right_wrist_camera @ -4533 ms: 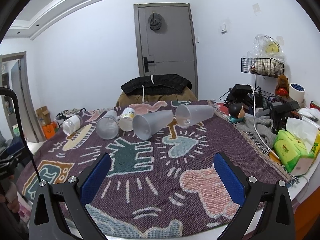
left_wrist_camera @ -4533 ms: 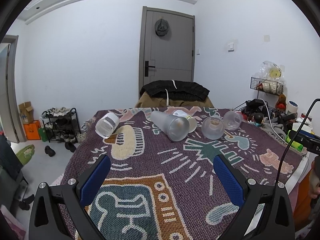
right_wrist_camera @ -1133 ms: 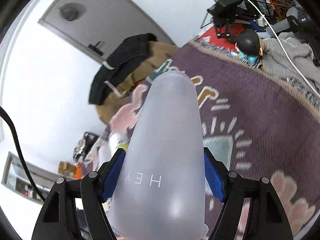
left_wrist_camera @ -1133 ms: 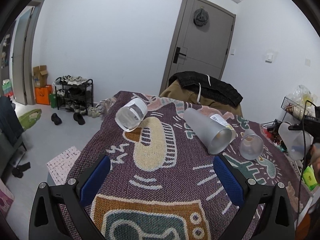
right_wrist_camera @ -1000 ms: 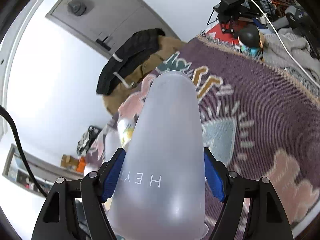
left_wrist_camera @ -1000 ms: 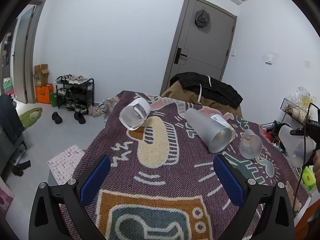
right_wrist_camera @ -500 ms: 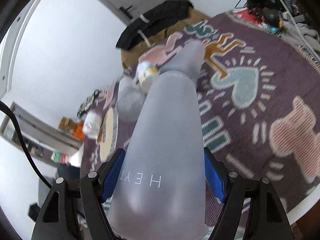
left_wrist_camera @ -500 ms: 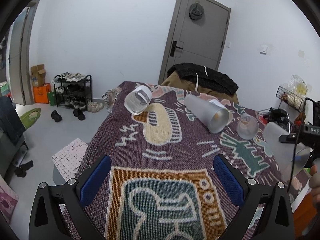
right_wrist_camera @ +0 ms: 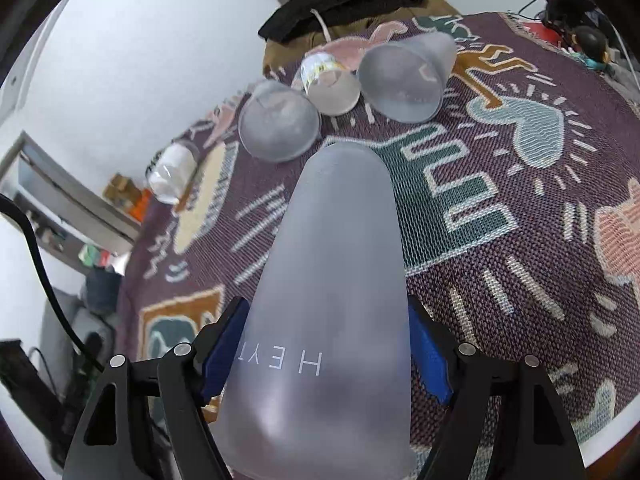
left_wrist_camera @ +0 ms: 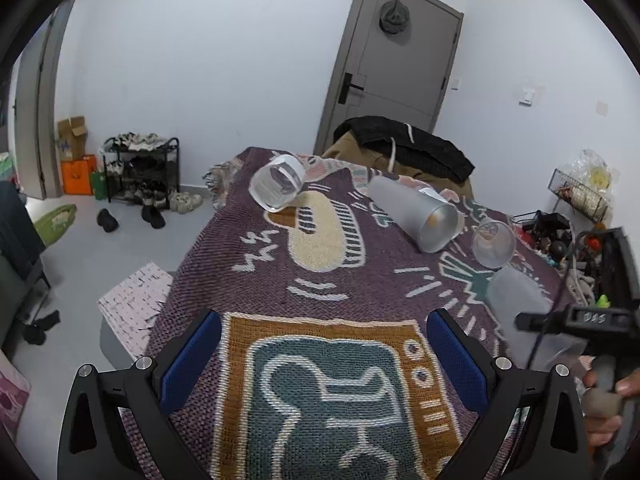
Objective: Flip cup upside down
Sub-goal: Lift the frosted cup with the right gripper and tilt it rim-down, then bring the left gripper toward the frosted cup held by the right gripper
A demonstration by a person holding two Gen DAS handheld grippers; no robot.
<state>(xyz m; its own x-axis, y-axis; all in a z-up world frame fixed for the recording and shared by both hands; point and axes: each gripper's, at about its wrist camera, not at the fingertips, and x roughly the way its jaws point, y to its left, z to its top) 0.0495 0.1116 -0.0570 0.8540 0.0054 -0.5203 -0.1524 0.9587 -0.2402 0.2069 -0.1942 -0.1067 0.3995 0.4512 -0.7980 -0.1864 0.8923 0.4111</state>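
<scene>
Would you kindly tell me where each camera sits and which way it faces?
Left wrist: behind the open left gripper, looking across the blanket toward the door; the person's right hand shows.
Right wrist: behind the right gripper, tilted down along its clamped frosted cup.
Both show that cup and the blanket.

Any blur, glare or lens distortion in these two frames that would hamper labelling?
Left wrist view: sharp, even room light, strong fisheye bending of the door and dark corner vignette. Right wrist view: the frosted cup in the right claw fills the centre and hides the blanket behind it; soft highlight near its rim, no harsh glare.
</scene>
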